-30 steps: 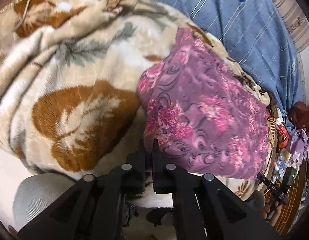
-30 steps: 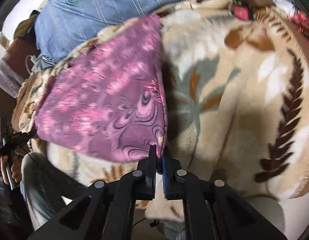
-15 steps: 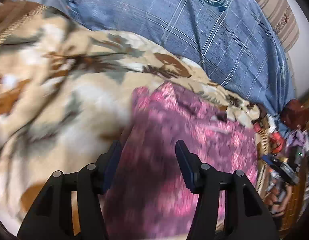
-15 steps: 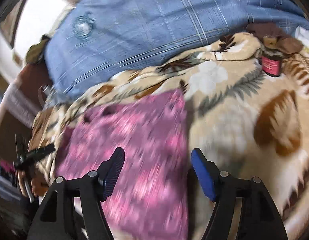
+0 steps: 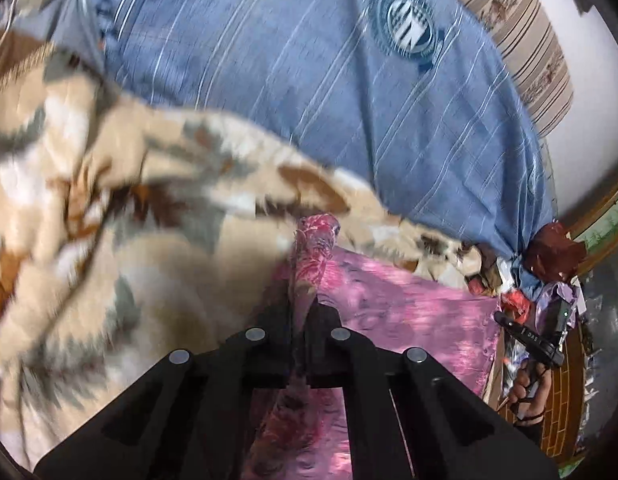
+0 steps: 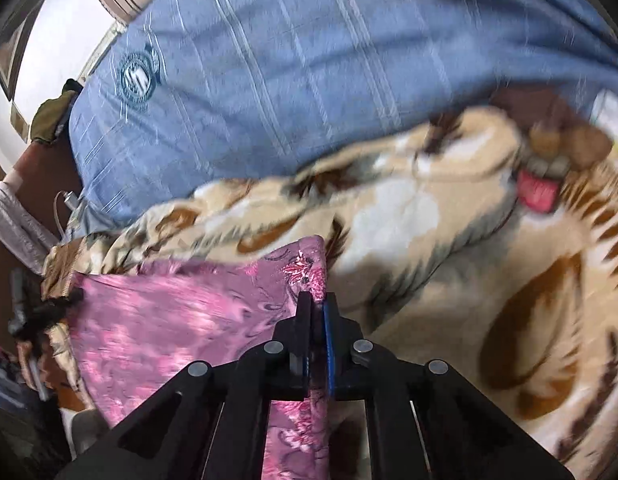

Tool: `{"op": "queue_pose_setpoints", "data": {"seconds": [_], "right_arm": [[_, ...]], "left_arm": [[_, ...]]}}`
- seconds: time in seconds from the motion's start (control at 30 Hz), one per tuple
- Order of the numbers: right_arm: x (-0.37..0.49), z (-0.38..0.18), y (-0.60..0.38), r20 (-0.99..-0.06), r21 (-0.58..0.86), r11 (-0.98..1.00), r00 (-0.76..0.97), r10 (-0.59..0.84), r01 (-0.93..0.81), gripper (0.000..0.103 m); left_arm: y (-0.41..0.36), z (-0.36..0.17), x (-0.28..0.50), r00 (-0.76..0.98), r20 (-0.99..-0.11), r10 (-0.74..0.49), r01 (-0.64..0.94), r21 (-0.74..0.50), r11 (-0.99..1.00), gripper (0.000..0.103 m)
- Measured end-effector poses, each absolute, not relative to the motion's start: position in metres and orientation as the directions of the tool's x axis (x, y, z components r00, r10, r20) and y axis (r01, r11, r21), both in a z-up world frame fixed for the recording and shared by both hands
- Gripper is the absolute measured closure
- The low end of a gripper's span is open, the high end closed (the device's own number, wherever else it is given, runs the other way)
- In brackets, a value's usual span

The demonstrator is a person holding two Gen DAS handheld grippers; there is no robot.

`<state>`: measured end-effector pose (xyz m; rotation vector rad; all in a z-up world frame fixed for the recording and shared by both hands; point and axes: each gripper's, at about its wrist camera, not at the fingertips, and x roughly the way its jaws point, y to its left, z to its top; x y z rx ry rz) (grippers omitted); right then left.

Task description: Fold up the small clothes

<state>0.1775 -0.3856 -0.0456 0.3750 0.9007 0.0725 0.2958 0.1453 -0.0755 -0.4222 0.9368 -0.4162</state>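
Observation:
A small pink and purple floral garment (image 5: pixel 393 300) lies on a beige leaf-patterned blanket (image 5: pixel 109 220). My left gripper (image 5: pixel 303 308) is shut on the garment's left far corner, which bunches up between the fingers. In the right wrist view the same garment (image 6: pixel 181 320) spreads to the left, and my right gripper (image 6: pixel 317 308) is shut on its right far corner. The other gripper shows at each view's edge, in the left wrist view (image 5: pixel 537 340) and the right wrist view (image 6: pixel 25 312). Both views are motion-blurred.
A blue striped bedcover with a round logo (image 5: pixel 349 80) lies behind the blanket (image 6: pixel 469 260). A striped pillow (image 5: pixel 525 36) is at the far wall. Clutter and dark red cloth (image 5: pixel 553 252) sit at the bed's right edge. A pink-labelled jar (image 6: pixel 537 192) rests on the blanket.
Both grippers were shut at the garment's near edge, then opened and moved forward over it. Now both have closed on the garment's far corners.

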Motion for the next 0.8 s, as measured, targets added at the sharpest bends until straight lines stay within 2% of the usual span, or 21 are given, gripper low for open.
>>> {"op": "queue_pose_setpoints", "data": {"seconds": [0.1, 0.17, 0.23, 0.3, 0.33, 0.37, 0.4, 0.47, 0.5, 0.6, 0.73, 0.8], "right_arm": [[0.198, -0.055, -0.401, -0.750, 0.381, 0.916, 0.622, 0.225, 0.128, 0.098], [0.215, -0.077, -0.398, -0.793, 0.340, 0.928, 0.577, 0.196, 0.153, 0.098], [0.231, -0.102, -0.389, -0.843, 0.279, 0.945, 0.515, 0.156, 0.171, 0.097], [0.237, -0.116, -0.384, -0.879, 0.198, 0.961, 0.470, 0.086, 0.195, 0.089], [0.234, -0.112, -0.381, -0.887, 0.176, 0.963, 0.457, 0.064, 0.206, 0.077], [0.227, -0.103, -0.378, -0.883, 0.172, 0.963, 0.466, 0.057, 0.207, 0.076], [0.213, -0.086, -0.374, -0.867, 0.175, 0.964, 0.496, 0.056, 0.198, 0.073], [0.183, -0.054, -0.364, -0.829, 0.193, 0.962, 0.556, 0.056, 0.191, 0.038], [0.162, -0.037, -0.354, -0.802, 0.216, 0.958, 0.593, 0.065, 0.187, 0.032], [0.108, -0.006, -0.313, -0.753, 0.295, 0.950, 0.637, 0.168, 0.098, 0.030], [0.053, 0.000, -0.259, -0.677, 0.426, 0.905, 0.657, 0.330, -0.016, 0.030], [0.034, -0.005, -0.240, -0.658, 0.451, 0.892, 0.661, 0.361, -0.038, 0.030]], "left_arm": [[0.139, -0.097, 0.327, 0.480, -0.730, -0.486, 0.109, -0.501, 0.859, 0.101], [0.122, -0.131, 0.346, 0.420, -0.817, -0.394, 0.068, -0.404, 0.912, 0.101], [0.112, -0.155, 0.354, 0.373, -0.853, -0.366, 0.042, -0.378, 0.925, 0.101], [0.110, -0.153, 0.350, 0.361, -0.857, -0.369, 0.024, -0.387, 0.922, 0.099], [0.111, -0.141, 0.341, 0.380, -0.842, -0.384, 0.033, -0.402, 0.915, 0.098], [0.113, -0.128, 0.332, 0.403, -0.818, -0.411, 0.062, -0.424, 0.904, 0.090], [0.116, -0.110, 0.316, 0.440, -0.784, -0.438, 0.105, -0.440, 0.892, 0.071], [0.127, -0.079, 0.282, 0.534, -0.743, -0.403, 0.124, -0.403, 0.907, 0.044], [0.133, -0.064, 0.263, 0.582, -0.720, -0.377, 0.114, -0.387, 0.915, 0.043], [0.153, -0.046, 0.212, 0.630, -0.691, -0.356, 0.057, -0.416, 0.908, 0.043], [0.172, -0.063, 0.157, 0.643, -0.661, -0.388, -0.032, -0.529, 0.848, 0.042], [0.166, -0.074, 0.130, 0.631, -0.680, -0.373, -0.075, -0.532, 0.843, 0.043]]}}
